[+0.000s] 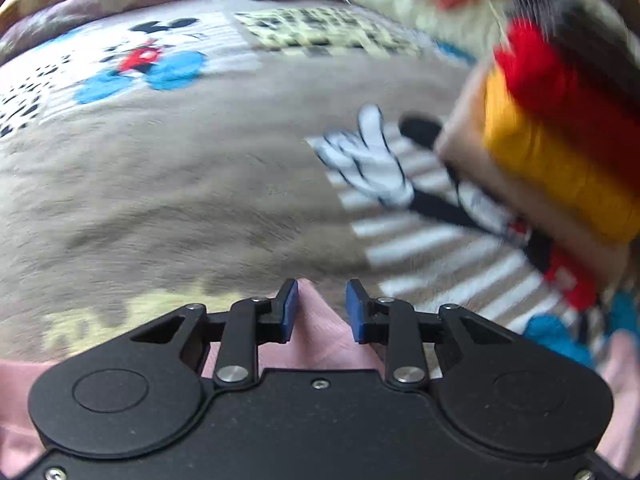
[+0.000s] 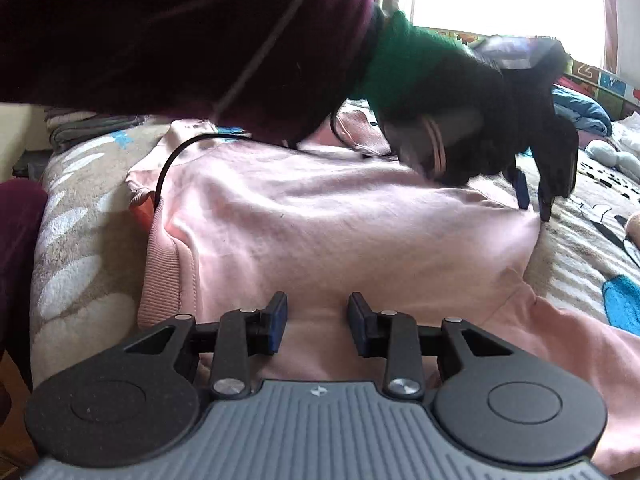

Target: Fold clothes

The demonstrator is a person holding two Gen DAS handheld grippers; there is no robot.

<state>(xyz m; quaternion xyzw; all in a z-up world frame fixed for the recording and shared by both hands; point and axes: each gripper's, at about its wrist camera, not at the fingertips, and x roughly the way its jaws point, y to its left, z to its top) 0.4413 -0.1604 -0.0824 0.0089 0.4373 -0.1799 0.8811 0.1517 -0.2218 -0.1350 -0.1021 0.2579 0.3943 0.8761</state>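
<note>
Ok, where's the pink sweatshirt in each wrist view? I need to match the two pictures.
Left wrist view: the pink sweatshirt shows only as a strip along the bottom edge, under and between the fingers of the left gripper.
Right wrist view: it fills the middle of the picture, spread on the bed beyond the right gripper.
Shared landmark: the beige cartoon-print blanket under the sweatshirt.

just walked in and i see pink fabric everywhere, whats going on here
A person is folding a pink sweatshirt spread on a cartoon-print blanket on a bed, a handheld gripper in each hand. The left gripper is at the garment's far edge, the right gripper over its near part. Both have their jaws apart with pink fabric beneath the gap, neither clearly pinching. The fold looks partly done.
</note>
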